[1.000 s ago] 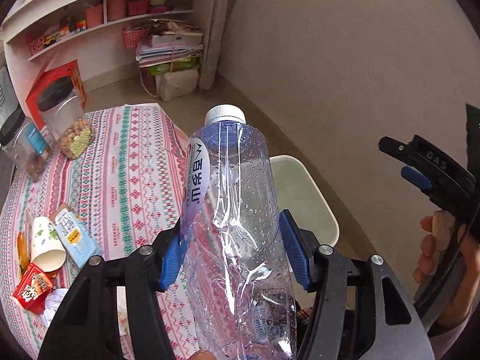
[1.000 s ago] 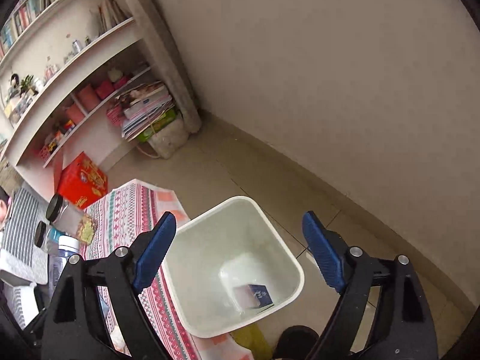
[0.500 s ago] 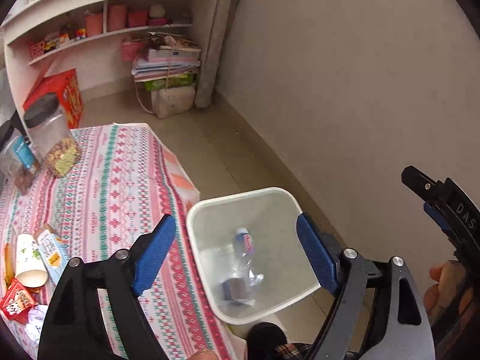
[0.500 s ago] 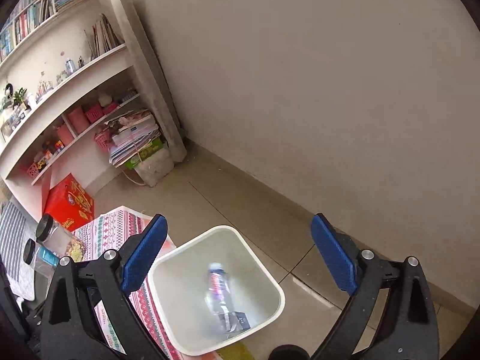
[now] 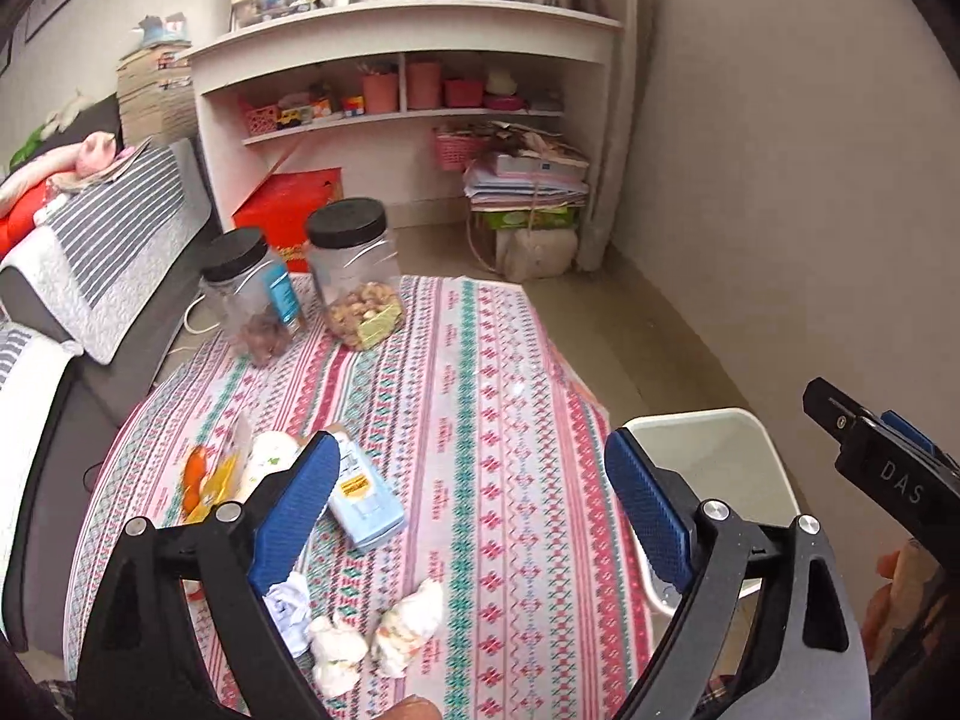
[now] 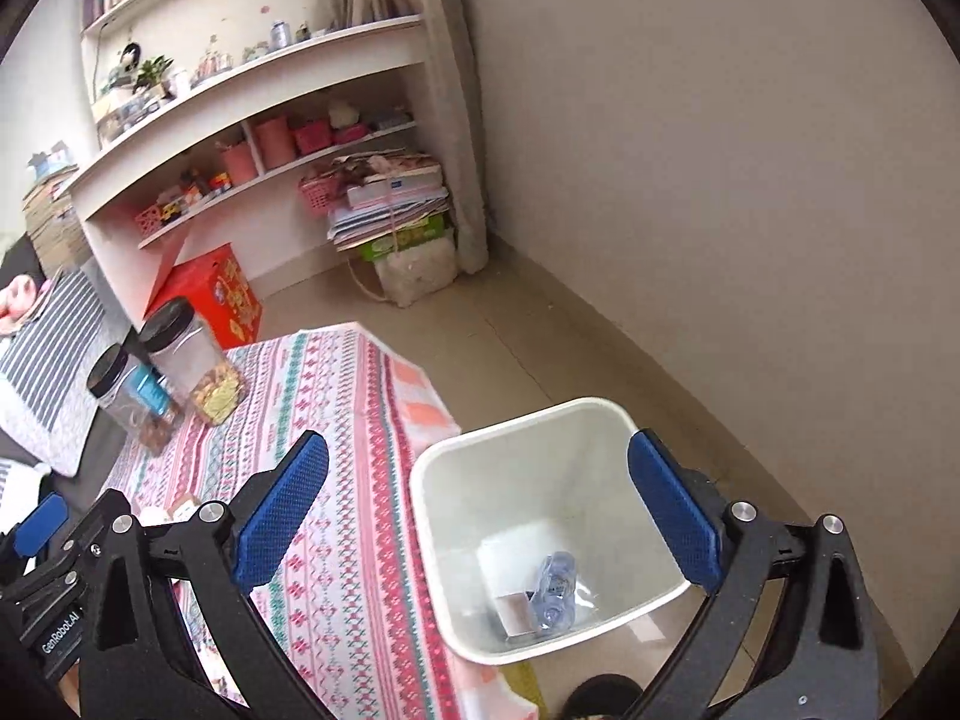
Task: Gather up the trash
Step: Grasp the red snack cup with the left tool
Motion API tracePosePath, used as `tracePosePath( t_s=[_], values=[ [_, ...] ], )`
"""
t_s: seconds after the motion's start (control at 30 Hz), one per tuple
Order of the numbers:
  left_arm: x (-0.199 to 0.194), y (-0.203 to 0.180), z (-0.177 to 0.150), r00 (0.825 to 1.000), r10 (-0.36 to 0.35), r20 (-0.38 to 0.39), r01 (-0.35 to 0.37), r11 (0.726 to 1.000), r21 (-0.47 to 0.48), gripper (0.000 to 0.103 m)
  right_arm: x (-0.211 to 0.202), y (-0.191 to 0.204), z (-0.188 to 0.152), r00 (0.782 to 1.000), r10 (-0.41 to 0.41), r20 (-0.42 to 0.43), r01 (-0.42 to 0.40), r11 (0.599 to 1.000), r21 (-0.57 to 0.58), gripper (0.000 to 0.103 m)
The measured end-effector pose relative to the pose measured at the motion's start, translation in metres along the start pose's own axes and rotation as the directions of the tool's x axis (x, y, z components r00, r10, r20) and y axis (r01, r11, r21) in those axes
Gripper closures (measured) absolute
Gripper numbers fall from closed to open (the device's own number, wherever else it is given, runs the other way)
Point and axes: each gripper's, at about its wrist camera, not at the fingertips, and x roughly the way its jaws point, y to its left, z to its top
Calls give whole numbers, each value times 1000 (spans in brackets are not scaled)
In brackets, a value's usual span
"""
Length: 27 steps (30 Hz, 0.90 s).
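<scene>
My left gripper hangs over the patterned tablecloth, its jaws opening, nothing between them. Below it lie a pale blue carton, two crumpled tissues, an orange wrapper and a paper cup. My right gripper stands open and empty above the white bin beside the table. In the bin lie a clear plastic bottle and a small box. The bin's rim shows at the left view's right.
Two black-lidded jars stand at the table's far end. Beyond are a red box, white shelves and a stack of papers. A striped sofa runs along the left; a wall stands on the right.
The left gripper let go of the clear bottle, which fell into the bin. Both grippers widened and swung left, bringing the table and its litter into the left view.
</scene>
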Motion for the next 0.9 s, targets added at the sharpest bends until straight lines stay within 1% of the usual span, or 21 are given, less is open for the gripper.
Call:
tracePosePath(
  t_s=[0.1, 0.2, 0.3, 0.37, 0.43, 0.5, 0.57, 0.67, 0.73, 0.77, 0.8, 0.83, 0.87, 0.9],
  values=[
    [5, 29, -9, 997, 56, -57, -57, 998, -27, 16, 3, 26, -5, 999, 28, -22, -28, 999, -38, 7],
    [7, 59, -15, 991, 97, -95, -103, 993, -59, 16, 7, 50, -9, 998, 52, -33, -54, 996, -69, 7],
    [7, 83, -23, 984, 131, -119, -138, 989, -49, 16, 10, 72, -14, 996, 72, -49, -77, 991, -105, 7],
    [9, 93, -30, 980, 133, -150, -136, 991, -11, 16, 12, 85, -18, 994, 85, -62, -92, 987, -129, 7],
    [12, 101, -42, 973, 144, -179, -138, 989, 47, 16, 14, 97, -21, 992, 96, -77, -107, 983, -151, 7],
    [17, 109, -53, 968, 160, -192, -142, 984, 106, 16, 16, 108, -23, 990, 107, -92, -121, 978, -170, 7],
    [24, 116, -61, 964, 170, -204, -137, 977, 165, 16, 19, 117, -28, 987, 117, -106, -136, 972, -190, 7],
    [42, 124, -69, 956, 174, -238, -109, 958, 264, 16, 24, 131, -35, 984, 121, -132, -150, 961, -233, 7],
    [54, 128, -73, 954, 165, -250, -81, 946, 313, 16, 29, 140, -44, 980, 125, -157, -164, 949, -269, 7],
    [59, 131, -74, 954, 156, -258, -67, 943, 325, 22, 31, 145, -47, 977, 128, -169, -173, 943, -286, 7],
    [64, 134, -75, 952, 147, -269, -51, 942, 333, 30, 33, 150, -51, 974, 131, -183, -182, 936, -303, 7],
    [68, 137, -76, 950, 137, -279, -36, 940, 340, 36, 34, 153, -55, 972, 132, -196, -190, 929, -317, 7],
    [70, 140, -78, 950, 123, -286, -19, 940, 340, 51, 36, 158, -59, 968, 135, -212, -201, 922, -332, 7],
    [70, 144, -79, 952, 119, -281, -19, 942, 336, 60, 37, 161, -62, 965, 139, -223, -211, 915, -344, 7]
  ],
)
